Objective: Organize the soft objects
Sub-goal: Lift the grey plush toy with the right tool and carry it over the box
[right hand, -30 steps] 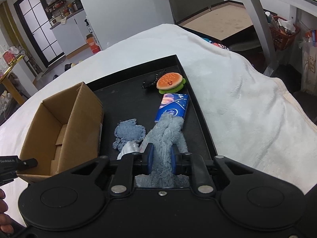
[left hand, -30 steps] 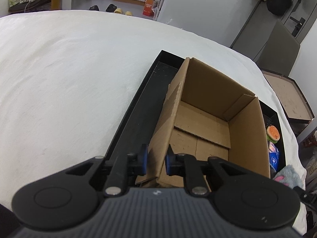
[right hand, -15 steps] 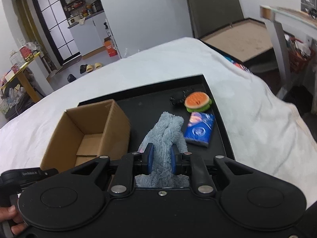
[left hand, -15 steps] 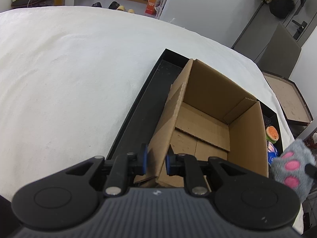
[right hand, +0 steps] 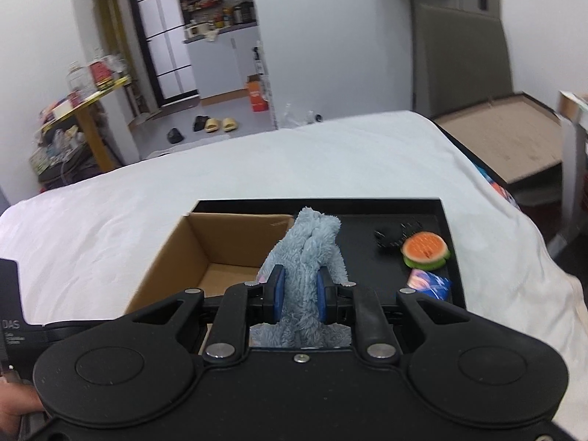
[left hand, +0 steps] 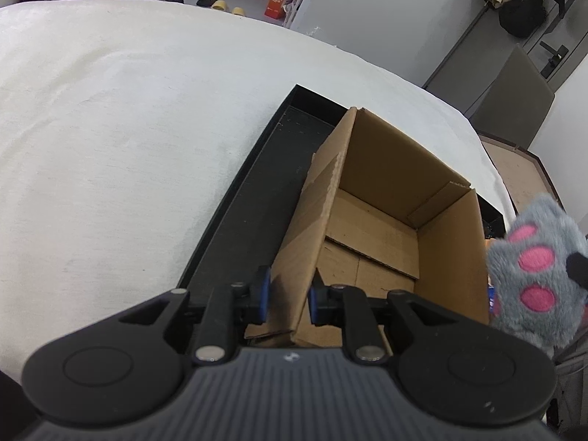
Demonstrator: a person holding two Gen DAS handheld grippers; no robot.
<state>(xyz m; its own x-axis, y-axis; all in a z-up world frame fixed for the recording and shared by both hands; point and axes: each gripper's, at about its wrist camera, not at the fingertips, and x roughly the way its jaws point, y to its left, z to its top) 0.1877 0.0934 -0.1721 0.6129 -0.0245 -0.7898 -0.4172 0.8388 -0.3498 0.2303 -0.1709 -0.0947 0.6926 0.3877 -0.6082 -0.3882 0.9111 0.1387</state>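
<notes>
Beside the box, right gripper clamps a plush paw
Left gripper pinches the box wall on the tray

Left gripper: jaws clamped on a box wall. Right gripper: jaws closed on a plush toy, raised.

The plush paw is cut off by the frame edge; the blue packet print is blurred.

White letters "DAS" on the black gripper body at the right-wrist view's left edge; smaller lines beneath too small to read. Orange box on the floor carries print, illegible.
</notes>
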